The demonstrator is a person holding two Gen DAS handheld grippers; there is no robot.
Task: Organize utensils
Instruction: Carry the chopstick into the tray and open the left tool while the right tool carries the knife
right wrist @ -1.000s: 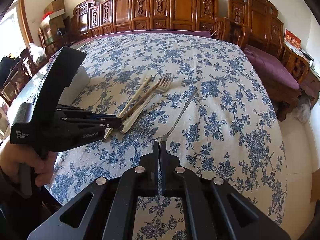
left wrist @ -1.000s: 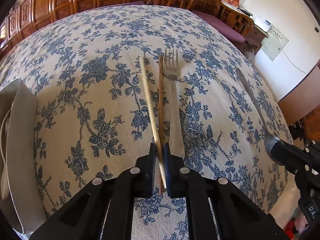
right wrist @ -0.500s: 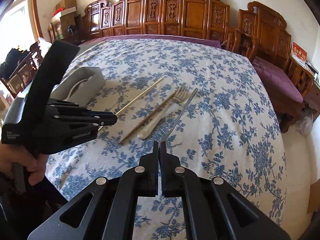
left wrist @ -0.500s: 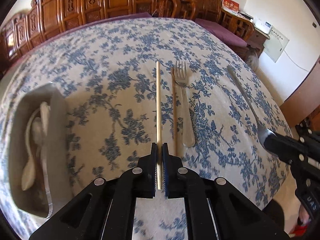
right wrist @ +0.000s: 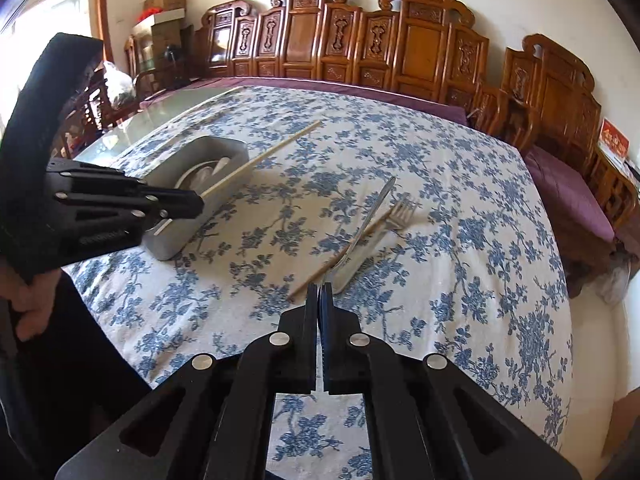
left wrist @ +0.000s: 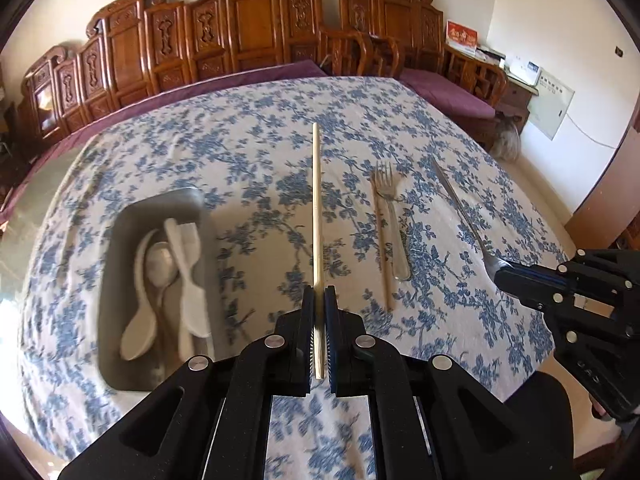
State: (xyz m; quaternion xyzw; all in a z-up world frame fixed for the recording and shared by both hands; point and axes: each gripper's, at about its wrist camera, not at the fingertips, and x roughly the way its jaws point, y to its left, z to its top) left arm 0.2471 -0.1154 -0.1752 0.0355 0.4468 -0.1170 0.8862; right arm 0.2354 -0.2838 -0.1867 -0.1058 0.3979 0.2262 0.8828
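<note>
Carved wooden chairs (left wrist: 256, 36) lined the wall behind a worktop (left wrist: 248, 128) under a blue-flowered cloth. Near its left edge in the left wrist view sat a grey tray (left wrist: 120, 248) holding white spoons (left wrist: 140, 328) and a metal spoon (left wrist: 162, 262), all somewhat blurred. To the right of the tray, lying flat on the cloth, were a fork (left wrist: 390, 216) and a dark chopstick (left wrist: 382, 248) just beside it — touching or nearly so.

The left gripper (left wrist: 319, 332) had its jaws closed on a pale chopstick (left wrist: 317, 208), gripped near one end; the stick pointed away along the jaws, raised off the cloth, and in the right wrist view it crossed above the tray's near corner. The right gripper (right wrist: 319, 312) had its jaws closed on a knife-like metal utensil (right wrist: 372, 212) — held by one end, its blade rising over the fork and dark chopstick. A hand (right wrist: 30, 304) held the left gripper's grip.
</note>
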